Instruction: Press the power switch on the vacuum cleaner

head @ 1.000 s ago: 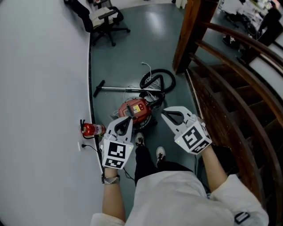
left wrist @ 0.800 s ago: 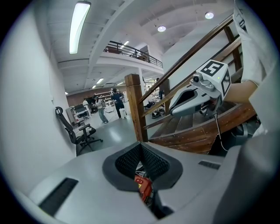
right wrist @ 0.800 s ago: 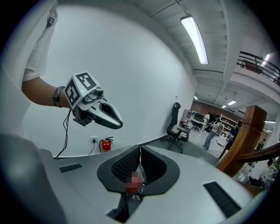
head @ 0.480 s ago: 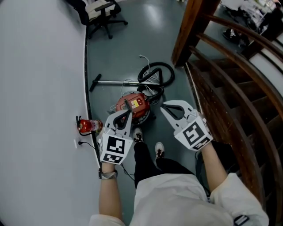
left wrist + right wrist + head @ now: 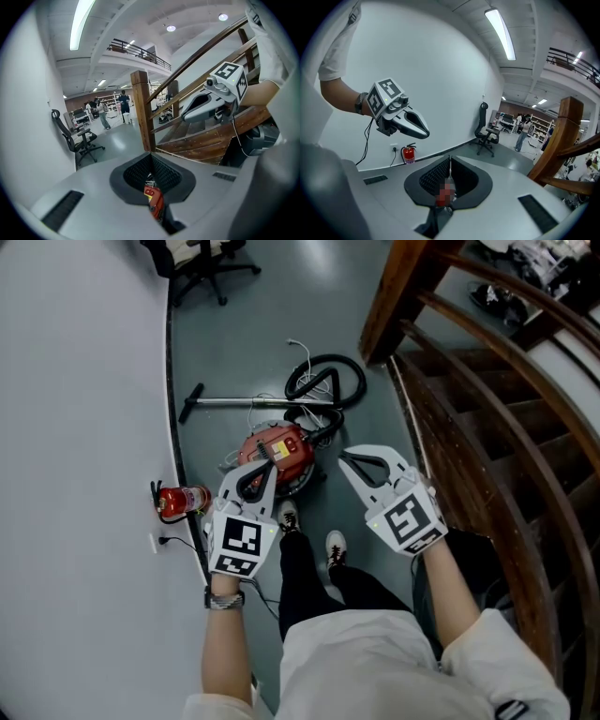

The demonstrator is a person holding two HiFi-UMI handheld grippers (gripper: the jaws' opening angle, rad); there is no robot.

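A red canister vacuum cleaner lies on the grey floor near the white wall, with its metal wand and coiled black hose behind it. My left gripper is shut and empty, and its tip hangs over the canister's near edge, above it. Through the closed jaws in the left gripper view a strip of the red vacuum shows. My right gripper is also shut and empty, just right of the canister. No switch can be made out.
A red fire extinguisher stands by the wall with a socket and cable beside it. A dark wooden staircase railing and post run along the right. An office chair stands far back. The person's shoes are just behind the vacuum.
Both grippers have sunk toward the floor and come nearer to the vacuum. The left tip now overlaps the canister's near edge. Both stay shut.
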